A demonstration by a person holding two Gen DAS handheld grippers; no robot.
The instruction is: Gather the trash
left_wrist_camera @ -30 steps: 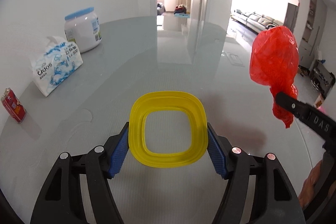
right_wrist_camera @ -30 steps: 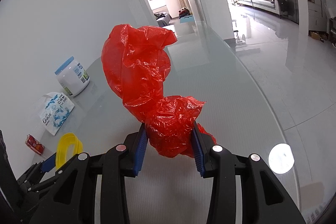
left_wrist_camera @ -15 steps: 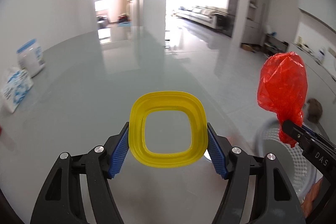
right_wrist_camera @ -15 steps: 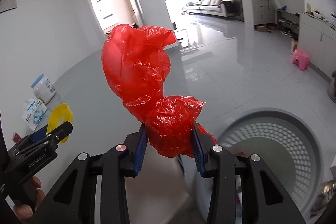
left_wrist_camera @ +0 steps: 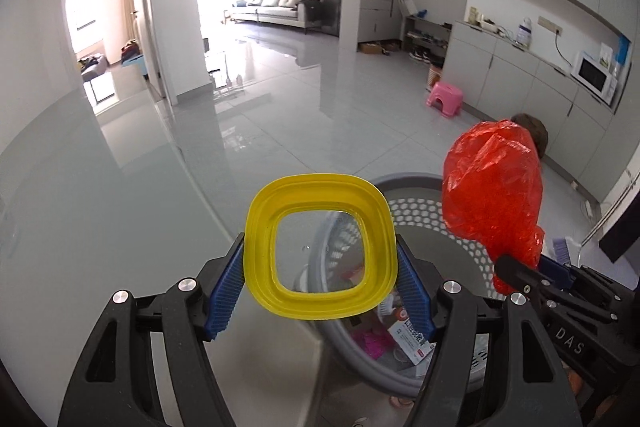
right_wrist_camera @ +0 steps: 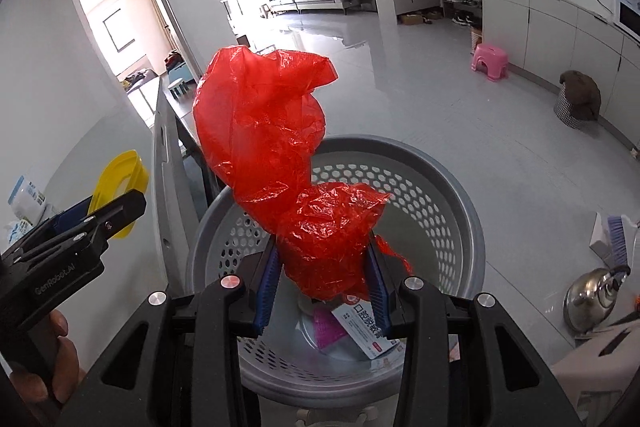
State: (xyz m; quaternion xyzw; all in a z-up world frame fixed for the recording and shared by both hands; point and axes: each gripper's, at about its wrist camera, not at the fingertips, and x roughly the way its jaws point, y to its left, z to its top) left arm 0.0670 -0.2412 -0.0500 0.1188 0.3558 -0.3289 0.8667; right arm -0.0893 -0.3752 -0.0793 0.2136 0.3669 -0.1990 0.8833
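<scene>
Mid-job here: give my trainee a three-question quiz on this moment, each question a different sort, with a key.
1. Which gripper holds the red plastic bag: left or right?
2. True or false: the grey perforated basket is empty.
3. Fill in: the left gripper is shut on a ____ lid.

Key
1. The right gripper; its blue fingers pinch the bag above the basket.
2. False: a printed box and a pink item lie on its bottom.
3. Yellow: the yellow lid, with a clear centre, is clamped by its edges.

Left gripper [left_wrist_camera: 320, 277] clamps yellow lid [left_wrist_camera: 320, 247] — grey basket [left_wrist_camera: 460, 247] beneath.
</scene>
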